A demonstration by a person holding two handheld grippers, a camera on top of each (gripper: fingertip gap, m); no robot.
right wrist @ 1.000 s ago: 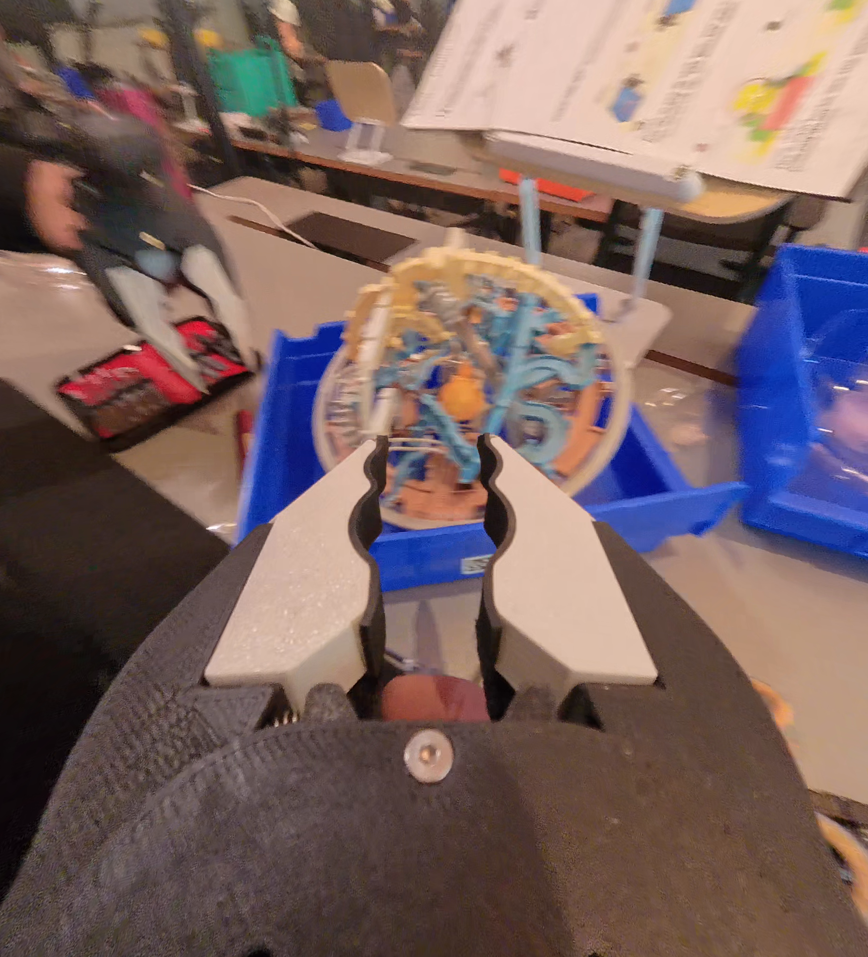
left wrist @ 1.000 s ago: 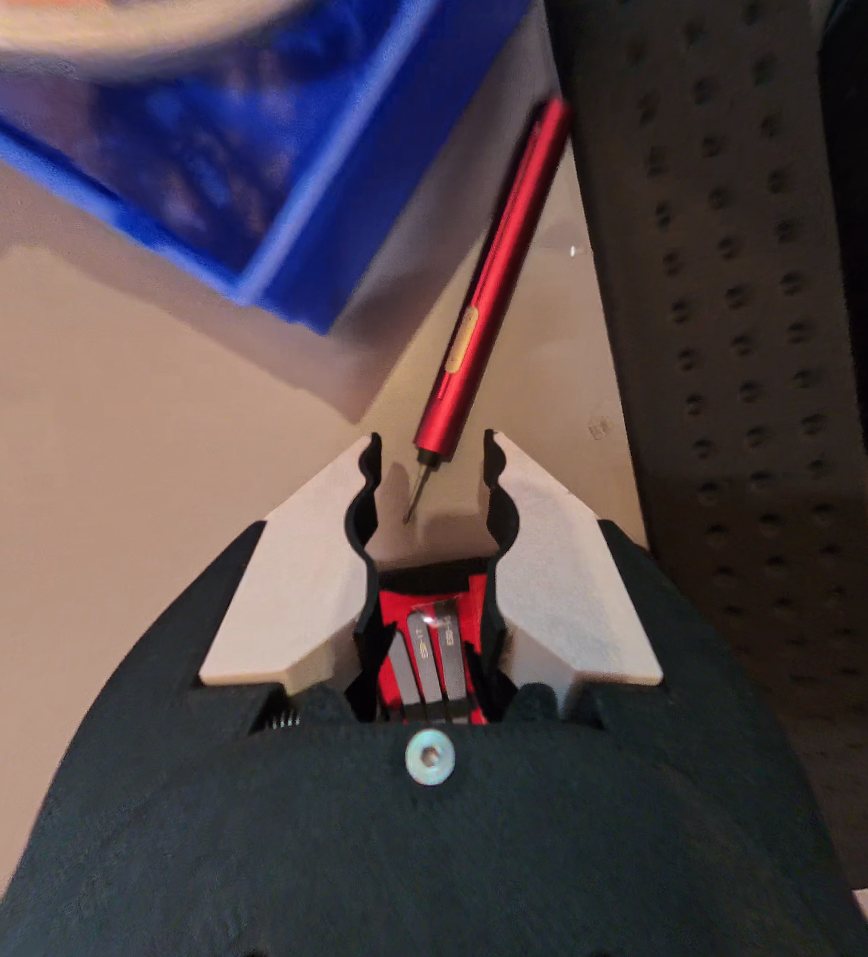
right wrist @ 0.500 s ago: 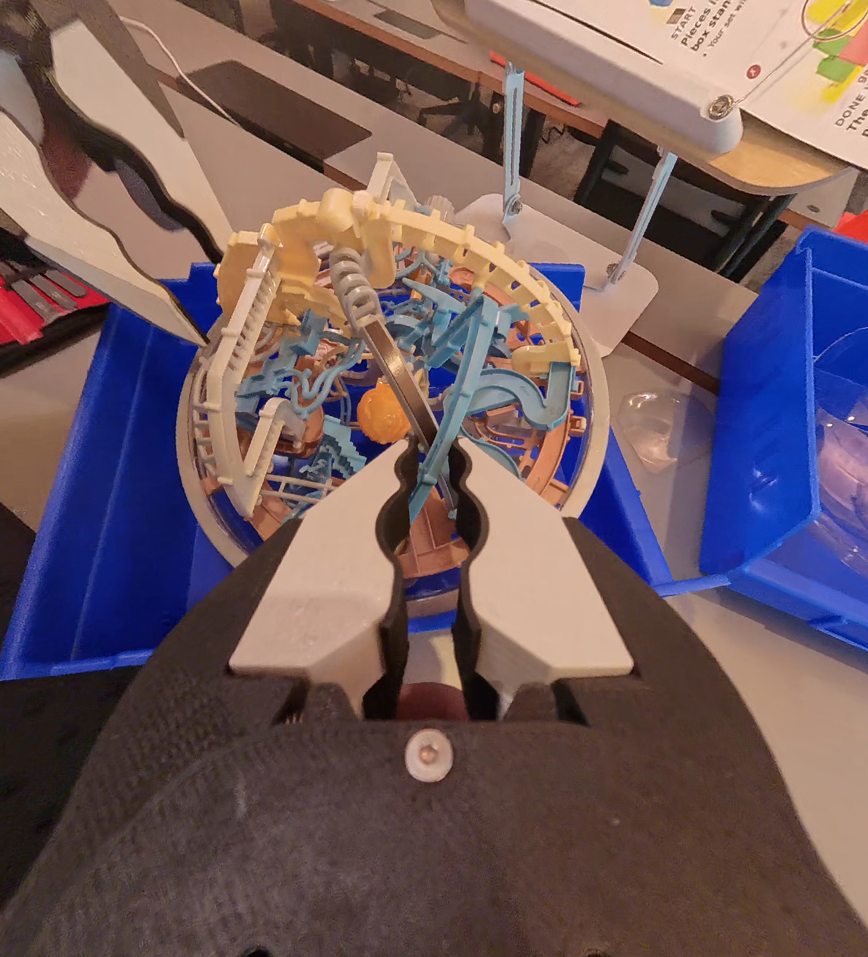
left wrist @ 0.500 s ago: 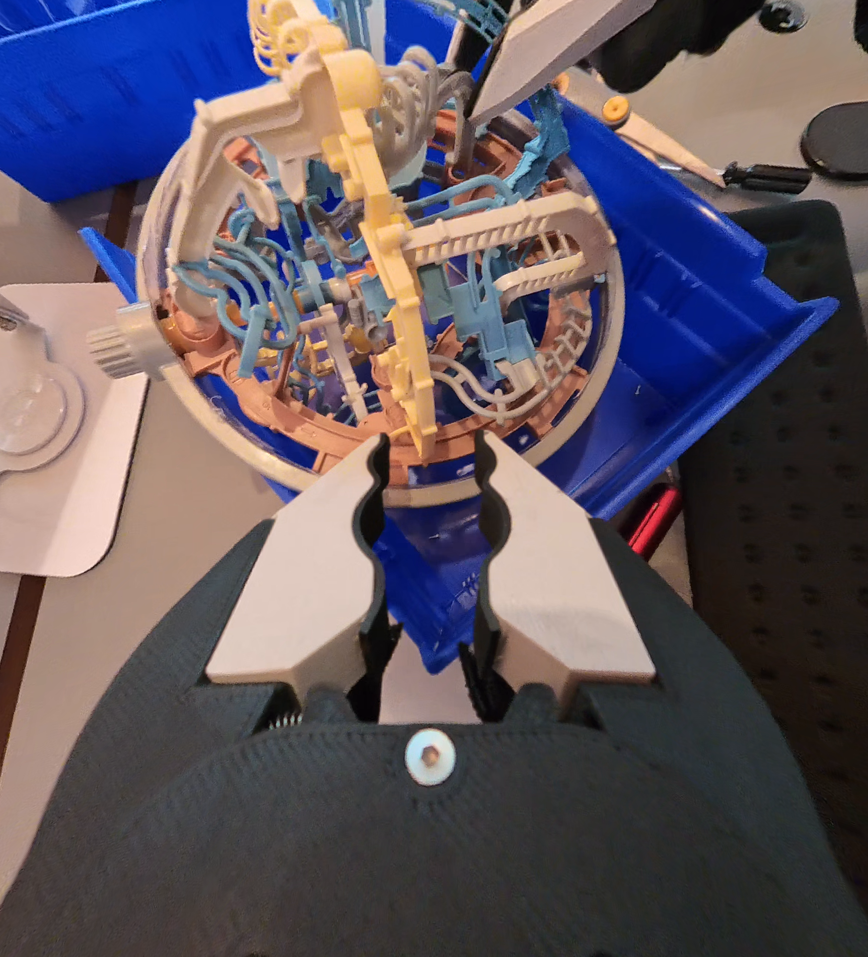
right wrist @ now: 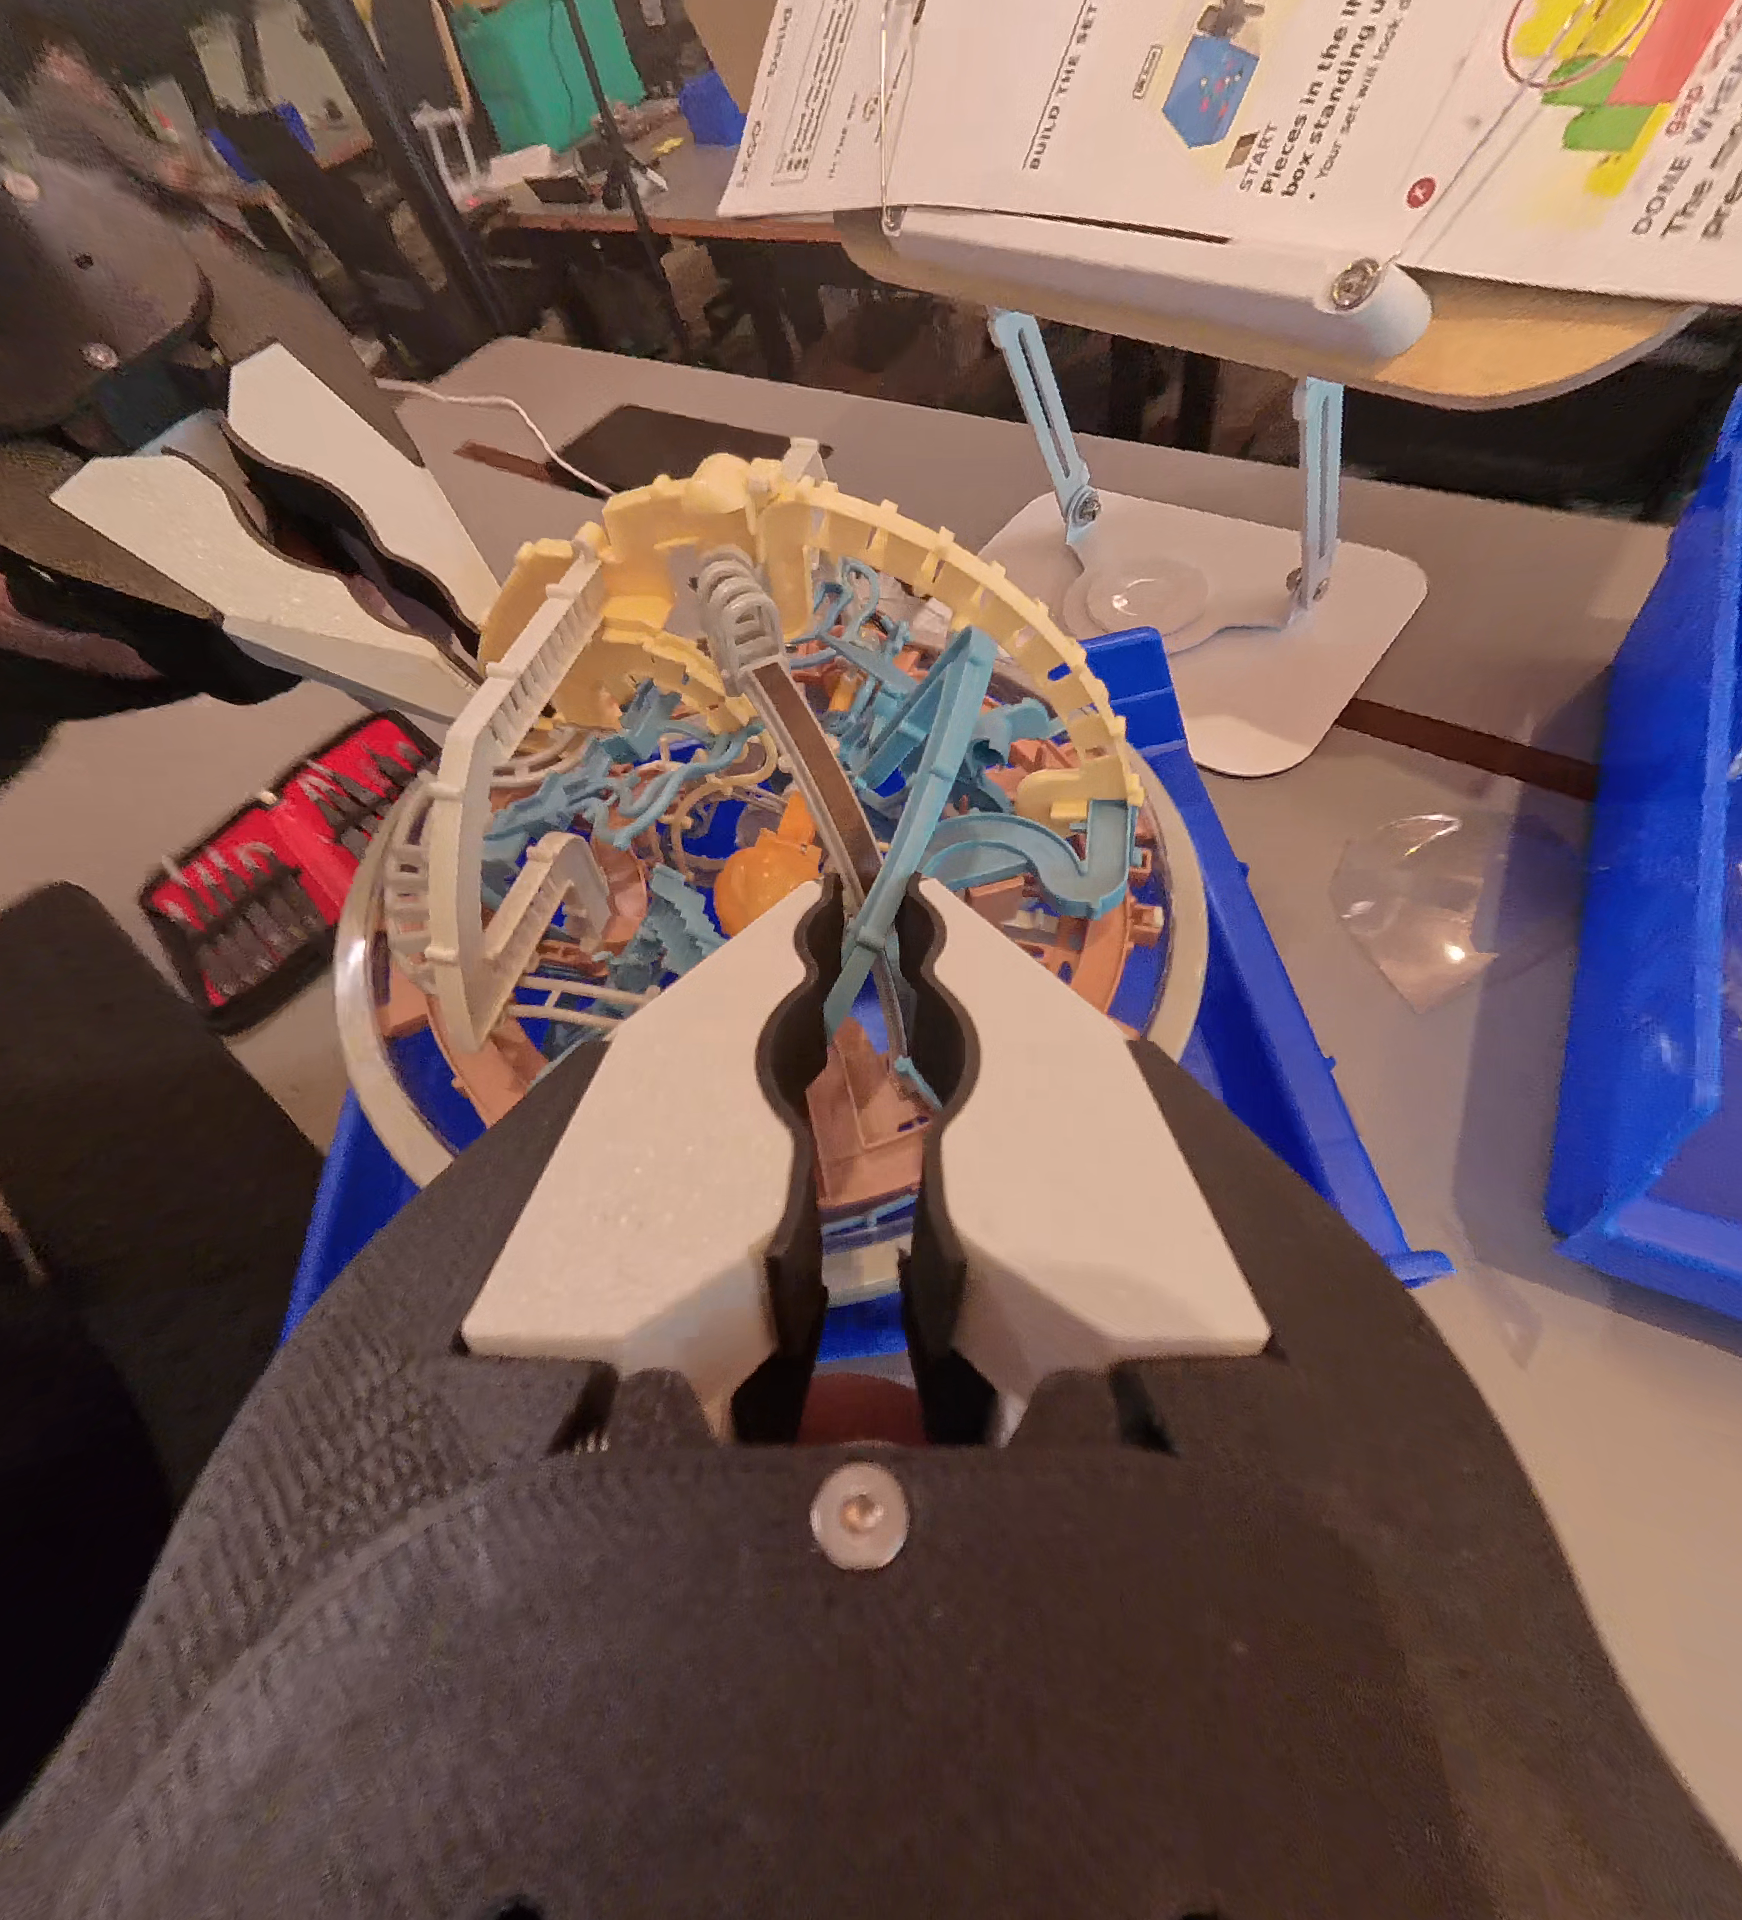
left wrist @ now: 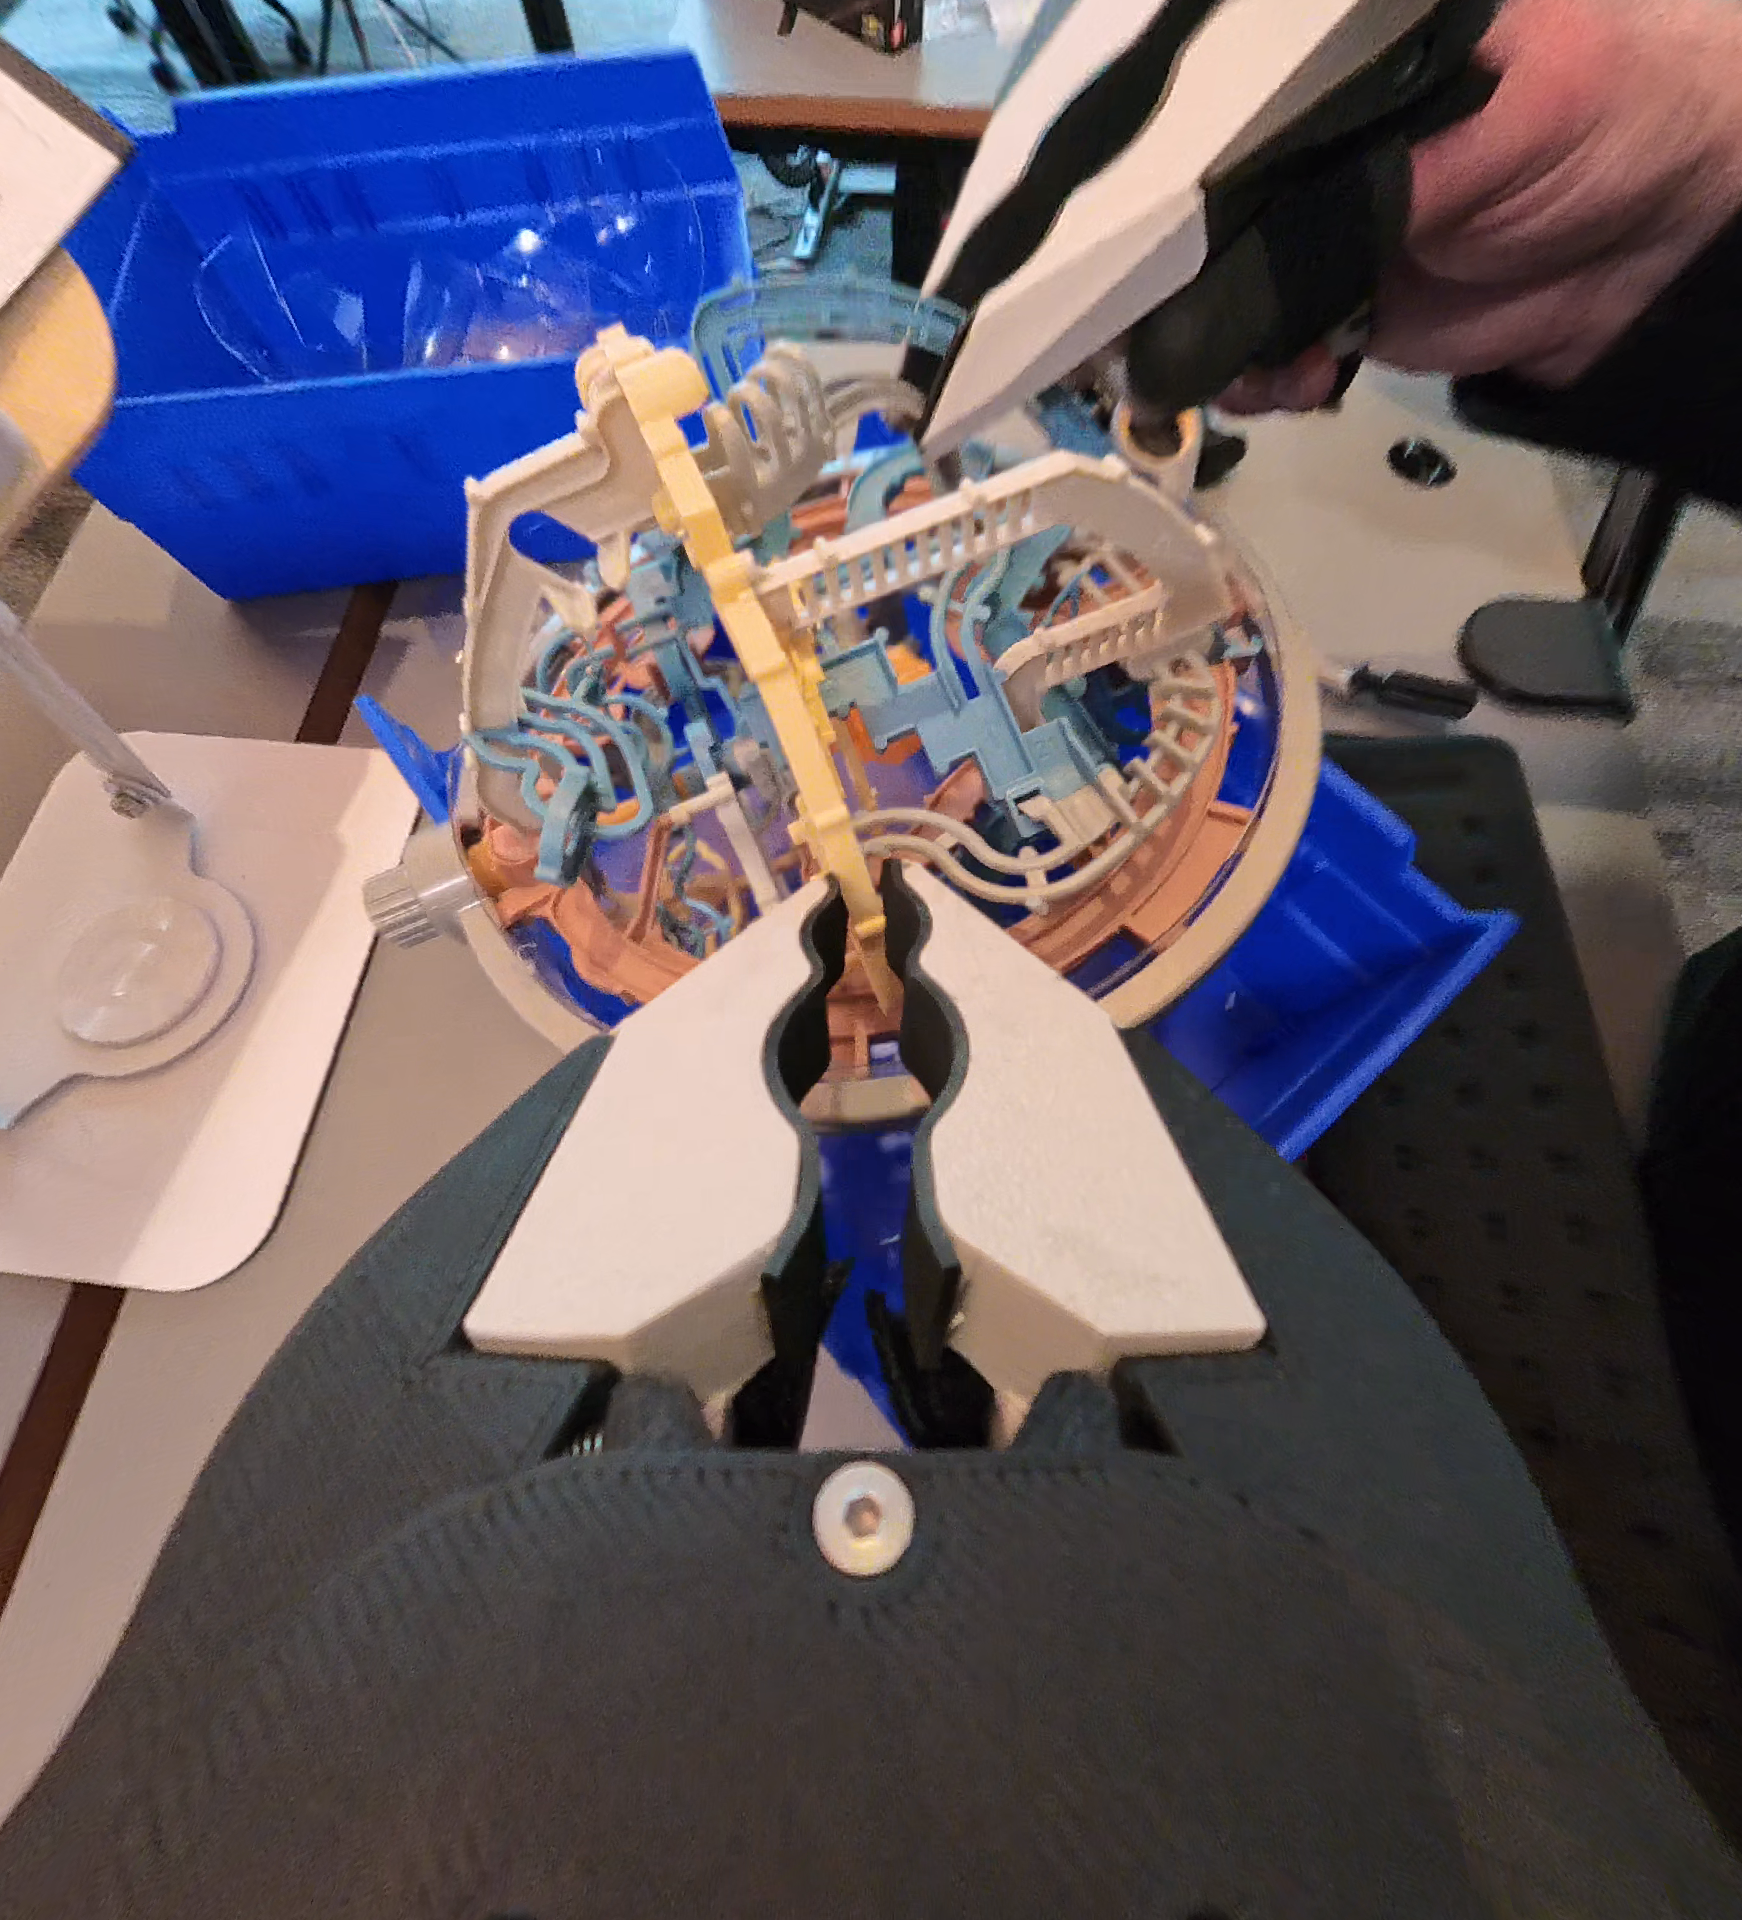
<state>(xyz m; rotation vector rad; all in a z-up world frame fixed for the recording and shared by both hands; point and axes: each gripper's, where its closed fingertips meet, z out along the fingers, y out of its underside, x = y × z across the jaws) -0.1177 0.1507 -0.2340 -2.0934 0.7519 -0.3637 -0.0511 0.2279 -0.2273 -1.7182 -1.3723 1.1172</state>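
**Maze ball in the near blue bin, both grippers on its rails**

Left wrist view. Maze ball (left wrist: 950, 675), an open sphere of cream, blue and brown plastic tracks, sits tilted in a blue bin (left wrist: 1366, 987) at centre. My left gripper (left wrist: 862, 883) is drawn down to a narrow slot, and the lower end of the yellow rib (left wrist: 742, 582) runs through it; the tips appear to bear on both faces of the rib. The right gripper (left wrist: 934, 416) comes in from the far right in a hand (left wrist: 1573, 187), tips at the ball's top. To the far left is a second blue bin (left wrist: 379, 312) holding a clear dome. A white stand base (left wrist: 119, 987) lies to the left and a black perforated mat (left wrist: 1469, 1143) to the right.

Right wrist view. The right gripper is nearly closed here too, with a light blue rail (right wrist: 908, 831) caught between its tips; a grey strip (right wrist: 815, 769) lies just beside it, and I cannot tell if that is pinched as well. The left gripper (right wrist: 467, 665) meets the ball's far-left edge. A red tool case (right wrist: 295, 862) lies to the left, and printed sheets (right wrist: 1262, 104) rest on the stand at the far side.

Judgement: these rails look thin and springy. I would keep the squeeze light, stay square to each rail, and avoid twisting one gripper against the other.
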